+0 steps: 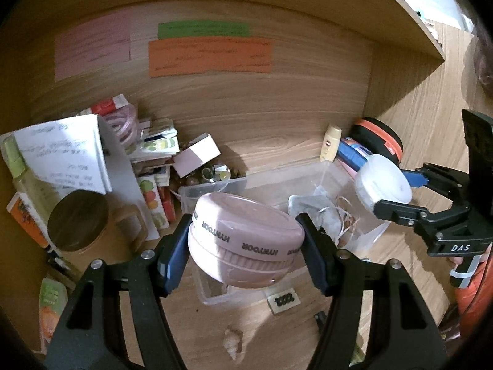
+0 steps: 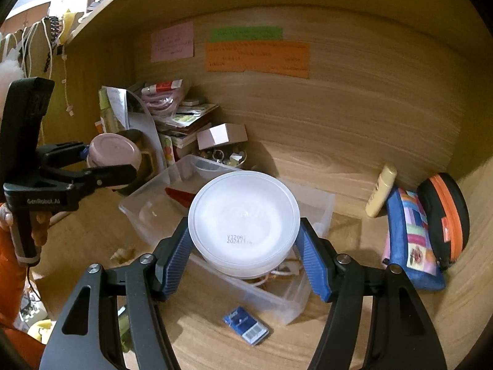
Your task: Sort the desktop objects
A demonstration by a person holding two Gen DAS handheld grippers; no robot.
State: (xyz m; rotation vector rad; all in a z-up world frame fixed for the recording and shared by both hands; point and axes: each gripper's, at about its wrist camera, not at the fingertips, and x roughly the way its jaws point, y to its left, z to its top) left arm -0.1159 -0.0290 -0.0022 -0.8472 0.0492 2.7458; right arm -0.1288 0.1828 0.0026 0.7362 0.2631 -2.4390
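My left gripper (image 1: 245, 242) is shut on a round pink case (image 1: 246, 240) lettered along its band, held above a clear plastic bin (image 1: 215, 296). The same gripper (image 2: 101, 166) shows at the left of the right wrist view, pink case (image 2: 112, 152) between its fingers. My right gripper (image 2: 245, 242) is shut on a round white tub (image 2: 243, 222), bottom toward the camera, over the clear bin (image 2: 320, 206). In the left wrist view that right gripper (image 1: 391, 192) holds the white tub (image 1: 383, 182) at the right.
A cluttered pile of papers, boxes and a wood-lidded jar (image 1: 78, 220) fills the left corner. A cream bottle (image 2: 380, 191), a patchwork pouch (image 2: 413, 234) and an orange-zipped black case (image 2: 445, 215) lean at the right wall. A small blue packet (image 2: 246, 328) lies on the desk in front of the bin.
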